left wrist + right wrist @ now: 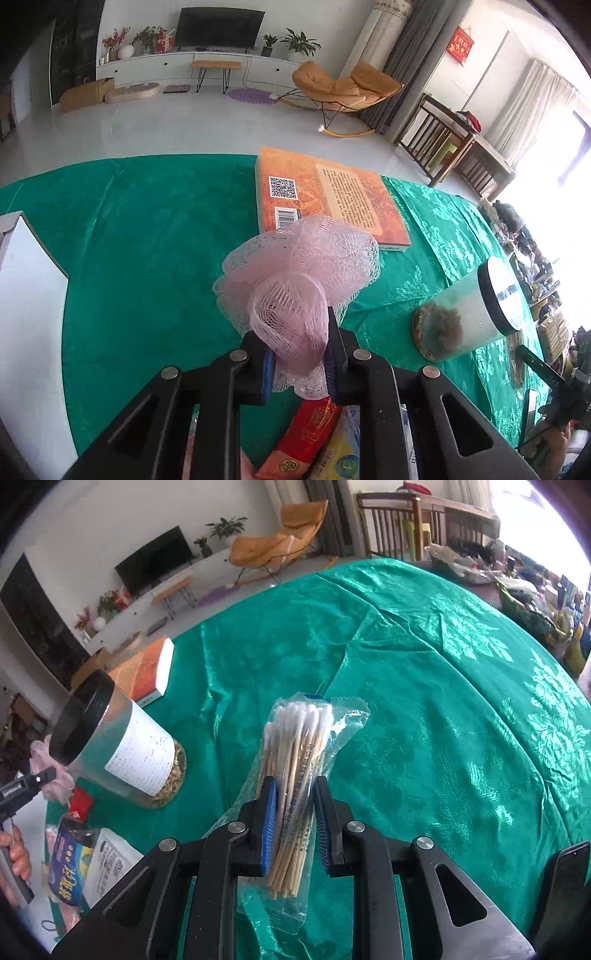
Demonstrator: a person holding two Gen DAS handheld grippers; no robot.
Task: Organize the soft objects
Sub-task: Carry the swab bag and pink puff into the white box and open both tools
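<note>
Left hand-held gripper (pixel 299 354) pinching pink mesh bath pouf (pixel 299 266); right hand-held gripper (pixel 295 812) pinching bag of cotton swabs (pixel 299 764), both lifted over green-covered bench (pixel 424 686).

I read the pouf as v. light, squashy, springy netting; grip's on a gathered fold near its base, which should hold w/o slipping. Swab bag looks light but its clear film is slick and crinkly, sticks stiff inside; mid-bundle pinch seems best. Pouf: pale pink ruffled net. Swabs: white tips, wooden stems, printed bag.

The left tool (pixel 297 354) clamps a pink mesh bath pouf (pixel 299 273) — above the green tablecloth (pixel 147 240), before an orange book (pixel 328 195).
</note>
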